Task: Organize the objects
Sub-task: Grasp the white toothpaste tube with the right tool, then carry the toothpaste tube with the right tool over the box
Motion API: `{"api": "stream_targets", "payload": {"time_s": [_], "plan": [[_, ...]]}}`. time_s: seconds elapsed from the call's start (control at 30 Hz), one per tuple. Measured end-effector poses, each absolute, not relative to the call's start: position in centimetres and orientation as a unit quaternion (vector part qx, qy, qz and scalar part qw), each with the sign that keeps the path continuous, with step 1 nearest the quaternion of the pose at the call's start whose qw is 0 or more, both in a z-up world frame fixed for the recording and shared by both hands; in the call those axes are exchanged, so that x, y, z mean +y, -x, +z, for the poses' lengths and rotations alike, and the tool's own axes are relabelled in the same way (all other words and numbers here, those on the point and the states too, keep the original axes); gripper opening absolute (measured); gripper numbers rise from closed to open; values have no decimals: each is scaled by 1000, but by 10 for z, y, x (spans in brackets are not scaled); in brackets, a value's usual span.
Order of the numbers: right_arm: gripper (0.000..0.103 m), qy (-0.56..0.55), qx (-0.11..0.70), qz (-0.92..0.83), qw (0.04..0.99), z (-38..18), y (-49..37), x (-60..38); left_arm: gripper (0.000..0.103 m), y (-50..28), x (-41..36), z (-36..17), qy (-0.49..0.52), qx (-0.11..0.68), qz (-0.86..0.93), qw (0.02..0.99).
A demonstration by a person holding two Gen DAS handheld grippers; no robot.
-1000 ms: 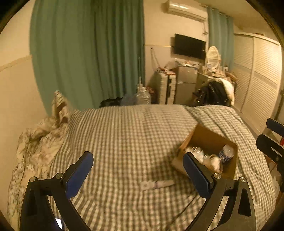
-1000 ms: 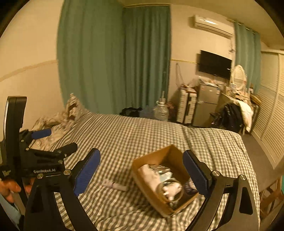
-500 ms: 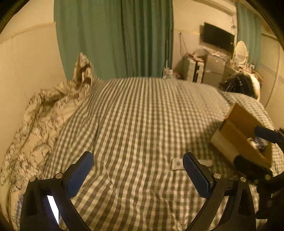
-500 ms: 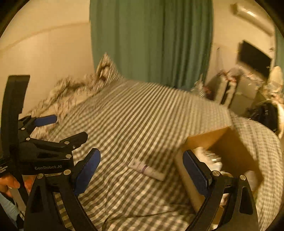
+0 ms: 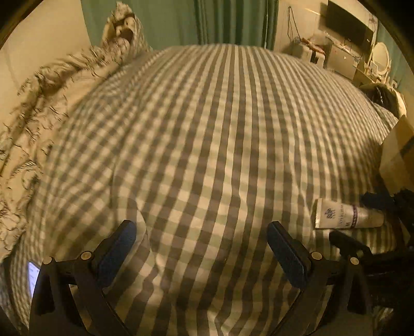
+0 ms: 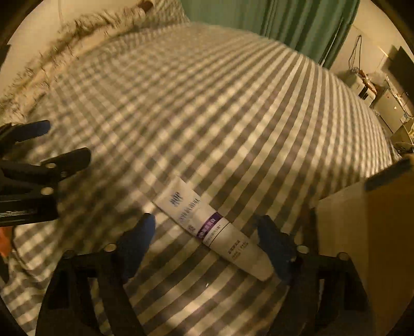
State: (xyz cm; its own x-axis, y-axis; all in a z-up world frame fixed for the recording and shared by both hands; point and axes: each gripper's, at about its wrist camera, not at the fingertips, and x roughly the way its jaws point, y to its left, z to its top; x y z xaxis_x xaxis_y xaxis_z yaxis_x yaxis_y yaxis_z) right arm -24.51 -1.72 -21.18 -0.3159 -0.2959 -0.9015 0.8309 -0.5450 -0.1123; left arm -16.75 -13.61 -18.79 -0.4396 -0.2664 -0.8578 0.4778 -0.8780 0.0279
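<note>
A white tube [image 6: 181, 204] with a purple band lies slantwise on the green-and-white checked bedcover [image 6: 207, 103]. My right gripper [image 6: 204, 221] hangs low over the tube, which lies between the blue pads. Its jaws are closing, and neither pad presses on the tube. The brown cardboard box [image 6: 362, 219] stands just right of that gripper. In the left wrist view the same tube [image 5: 344, 214] lies at the right, the right gripper [image 5: 359, 219] astride it. My left gripper [image 5: 200, 227] is open over bare cover, well left of the tube.
A crumpled patterned duvet [image 5: 38, 103] runs along the bed's left side by the wall. Green curtains [image 6: 297, 20] hang behind the bed. Cluttered furniture and a wall TV [image 5: 346, 23] stand far right. The left gripper [image 6: 59, 142] shows at the left edge of the right wrist view.
Both grippers have dropped toward the bed and tipped downward. The right one now straddles the tube with narrower jaws, and the box has slid to the right edge of both views.
</note>
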Motion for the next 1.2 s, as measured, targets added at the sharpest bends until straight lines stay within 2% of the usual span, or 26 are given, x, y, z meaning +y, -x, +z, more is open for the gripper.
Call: {"api": "stream_targets", "payload": {"time_s": [0.07,0.17,0.27,0.33,0.4,0.83,1.2], "plan": [[77,-455,300,-754,368,-219,250,-18,103,169,-137,-190,-479,118,-843,213],[66,-460,297,-758,354,-223,255,-16,103,170,-135,-192,-478,119,-846,206],[48,-463,288,-768,337,-222,258,-11,103,170,-131,-192,-475,111,-849,203],[32,-464,277,-774,328,-218,259,-5,103,170,-130,-192,-472,109,-851,204],[25,-466,262,-780,326,-209,260,-1,103,166,-129,-189,-467,111,-853,206],[25,-430,211,-811,335,-151,194,21,103,124,-105,-130,-430,114,-877,181],[25,-374,138,-858,323,-79,131,91,103,92,-54,-55,-389,100,-904,149]]}}
